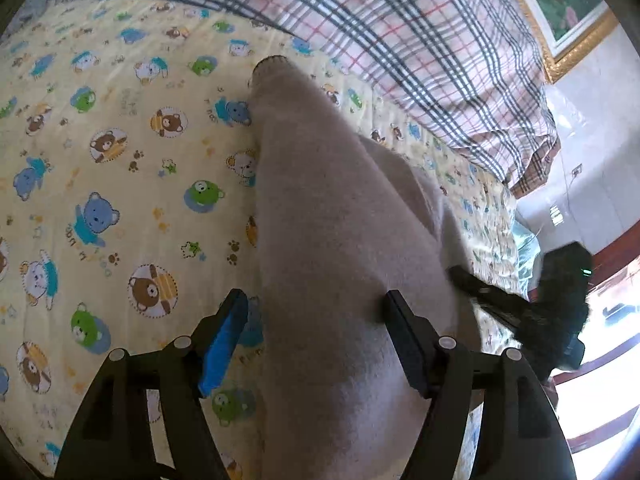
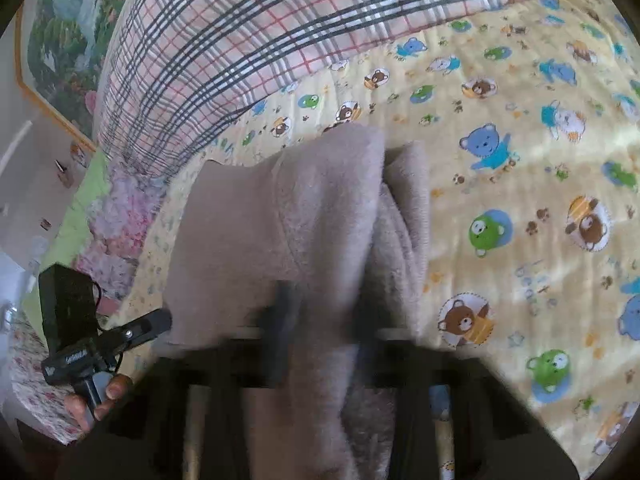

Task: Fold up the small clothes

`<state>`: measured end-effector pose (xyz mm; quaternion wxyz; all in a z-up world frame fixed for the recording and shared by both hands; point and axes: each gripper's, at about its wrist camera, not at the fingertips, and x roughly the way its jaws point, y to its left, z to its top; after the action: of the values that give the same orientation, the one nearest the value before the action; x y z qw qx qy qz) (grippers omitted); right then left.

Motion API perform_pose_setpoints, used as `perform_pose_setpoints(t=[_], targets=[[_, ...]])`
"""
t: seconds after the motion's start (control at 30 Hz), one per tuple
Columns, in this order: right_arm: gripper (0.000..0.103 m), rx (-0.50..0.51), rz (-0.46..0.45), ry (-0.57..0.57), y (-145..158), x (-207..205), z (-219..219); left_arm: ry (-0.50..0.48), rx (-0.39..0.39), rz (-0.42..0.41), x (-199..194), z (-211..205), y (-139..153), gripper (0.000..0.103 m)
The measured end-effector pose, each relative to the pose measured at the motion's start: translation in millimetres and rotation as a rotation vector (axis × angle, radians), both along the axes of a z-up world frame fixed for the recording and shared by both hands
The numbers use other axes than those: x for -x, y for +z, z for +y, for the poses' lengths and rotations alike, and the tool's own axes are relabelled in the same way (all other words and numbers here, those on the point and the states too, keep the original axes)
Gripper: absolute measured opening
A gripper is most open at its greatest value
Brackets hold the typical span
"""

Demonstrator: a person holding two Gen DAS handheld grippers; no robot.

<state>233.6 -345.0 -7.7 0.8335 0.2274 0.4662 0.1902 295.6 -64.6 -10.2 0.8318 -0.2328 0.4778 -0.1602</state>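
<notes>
Fleece, a pale pinkish-grey garment (image 1: 340,240), lies in a long fold across the teddy-bear sheet (image 1: 120,160) of the bed, its cuffed end pointing toward the plaid quilt (image 1: 420,60). The left gripper (image 1: 316,312) hangs over the near part of it with its fingers (image 1: 230,332) spread wide; one of them shows beside the garment's edge over the sheet, the other over the fleece, and neither pad presses on anything. From the right wrist view the right gripper (image 2: 316,320) looks clamped on a thick bunch of the same garment, its dark finger (image 2: 282,320) sunk in the pile, though blur hides the exact pinch. The chief risk is uneven handling: with only one side held, a pull from the right would likely drag the loose fold askew or open it. Thick, soft pile can also slip from a narrow pinch. If the left jaws close where they stand, they may catch the sheet along with the fleece. The two grippers are near each other, so a careless swing could knock them together.
</notes>
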Motion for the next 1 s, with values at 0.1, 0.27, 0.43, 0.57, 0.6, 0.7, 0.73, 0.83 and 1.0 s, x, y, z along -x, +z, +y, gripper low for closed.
perform_pose_setpoints(t=[0.1,0.27,0.43,0.57,0.6,0.7,0.73,0.83,1.0], targets=[[0.009,-0.050,-0.088,-0.026,29.6,11.6,-11.5,-0.010,-0.018,-0.024,-5.2,-1.7,4.2,0.078],[0.009,0.021,-0.117,-0.072,35.2,22.8,-24.4,-0.021,-0.056,-0.014,-12.1,-13.3,-5.2,0.080],[0.009,0.017,-0.022,-0.110,-8.8,18.0,-33.3,-0.050,-0.127,0.004,-17.5,-29.5,-24.5,0.079],[0.009,0.002,-0.021,-0.125,-18.0,19.4,-38.2,-0.072,-0.176,-0.005,-21.2,-37.4,-31.7,0.079],[0.009,0.011,-0.023,-0.124,-17.0,20.0,-37.5,-0.074,-0.180,-0.005,-21.3,-38.3,-31.1,0.079],[0.011,0.021,-0.025,-0.116,-11.5,20.5,-35.5,-0.076,-0.162,-0.003,-19.2,-35.8,-25.3,0.079],[0.012,0.014,-0.025,-0.119,-8.8,21.7,-36.7,-0.073,-0.144,0.002,-17.5,-32.5,-22.6,0.079],[0.018,0.021,-0.041,-0.129,4.3,28.1,-38.7,-0.065,-0.097,0.010,-10.5,-22.3,-15.0,0.079],[0.068,-0.002,-0.072,-0.120,15.8,35.6,-44.1,-0.072,-0.061,0.028,-4.4,-17.1,-15.5,0.080]])
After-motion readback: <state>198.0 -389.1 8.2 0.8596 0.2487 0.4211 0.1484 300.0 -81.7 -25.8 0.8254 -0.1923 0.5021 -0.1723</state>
